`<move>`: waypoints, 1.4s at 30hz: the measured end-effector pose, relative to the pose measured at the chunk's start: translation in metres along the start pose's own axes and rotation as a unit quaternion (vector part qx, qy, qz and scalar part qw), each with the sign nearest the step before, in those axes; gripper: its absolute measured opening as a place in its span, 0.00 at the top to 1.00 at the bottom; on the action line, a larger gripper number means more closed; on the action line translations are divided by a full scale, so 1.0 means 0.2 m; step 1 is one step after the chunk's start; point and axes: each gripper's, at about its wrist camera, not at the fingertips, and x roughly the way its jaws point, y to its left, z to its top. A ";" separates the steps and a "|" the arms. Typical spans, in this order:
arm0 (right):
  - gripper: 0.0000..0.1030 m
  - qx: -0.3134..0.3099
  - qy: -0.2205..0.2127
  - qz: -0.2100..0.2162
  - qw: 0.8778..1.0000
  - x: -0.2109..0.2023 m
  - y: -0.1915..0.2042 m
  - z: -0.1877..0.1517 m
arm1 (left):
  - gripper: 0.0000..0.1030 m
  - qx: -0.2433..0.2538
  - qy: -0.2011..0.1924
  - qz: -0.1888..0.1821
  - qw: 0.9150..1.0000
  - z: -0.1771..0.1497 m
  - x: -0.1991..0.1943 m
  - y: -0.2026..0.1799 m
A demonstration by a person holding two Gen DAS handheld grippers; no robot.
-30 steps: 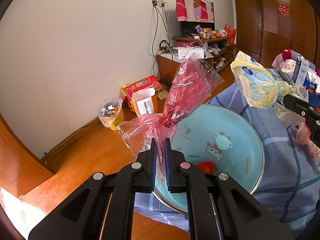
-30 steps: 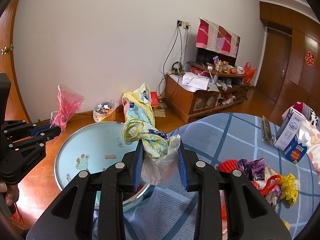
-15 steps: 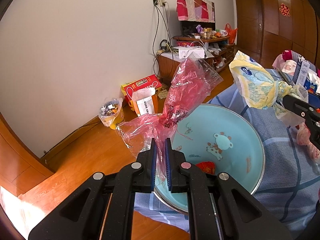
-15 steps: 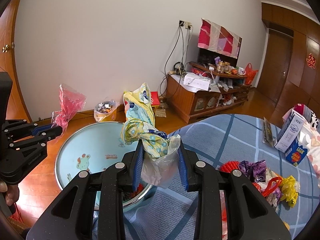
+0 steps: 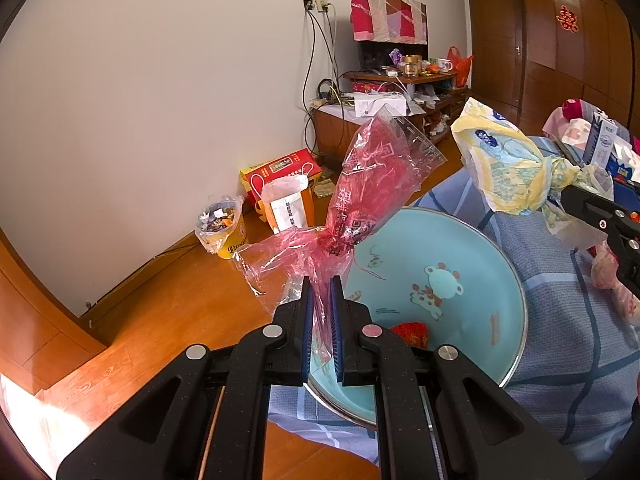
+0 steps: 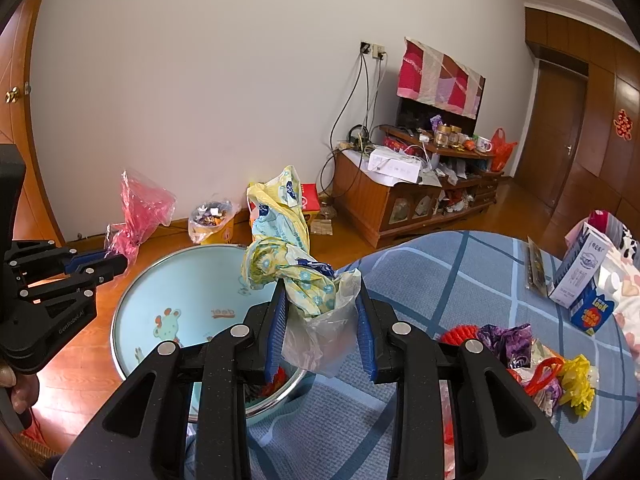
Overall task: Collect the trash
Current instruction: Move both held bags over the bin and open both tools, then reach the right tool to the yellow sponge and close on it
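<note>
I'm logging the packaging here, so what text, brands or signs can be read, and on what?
"deer": inside the blue basin.
"GenRobot.AI": on the left gripper.
Red double-happiness sign: on the wooden door.
Print on the red plastic bag, milk carton and yellow bucket: too blurred.

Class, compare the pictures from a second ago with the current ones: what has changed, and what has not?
Nothing visibly changed. The left gripper still pinches the red plastic wrapper, the right gripper still holds the yellow patterned wrapper, and both stay raised over the blue basin.
</note>
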 end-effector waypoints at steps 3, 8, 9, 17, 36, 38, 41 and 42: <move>0.69 0.000 0.001 0.000 1.000 0.00 0.00 0.00 | 0.92 0.000 0.000 0.000 1.000 0.00 0.00 0.00; 0.69 0.000 0.001 0.000 1.000 0.00 0.00 0.00 | 0.92 0.001 0.001 -0.001 1.000 0.00 0.00 0.00; 0.69 -0.001 0.001 0.000 1.000 0.00 0.00 0.00 | 0.92 0.002 0.002 -0.001 1.000 0.00 0.00 0.00; 0.69 -0.003 0.002 0.002 1.000 0.00 0.01 0.01 | 0.90 0.003 0.003 -0.002 1.000 0.00 0.01 0.01; 0.40 0.000 0.026 0.013 1.000 0.07 0.01 -0.05 | 0.53 0.037 0.003 -0.027 0.999 -0.04 0.02 -0.07; 0.38 0.002 0.027 0.011 1.000 0.07 0.00 -0.05 | 0.50 0.036 0.006 -0.027 0.999 -0.04 0.02 -0.07; 0.38 0.004 0.028 0.006 1.000 0.04 0.00 -0.06 | 0.42 0.034 0.007 -0.022 0.999 -0.05 0.02 -0.08; 0.38 0.003 0.028 0.003 1.000 0.03 -0.01 -0.06 | 0.42 0.034 0.008 -0.022 0.999 -0.06 0.03 -0.09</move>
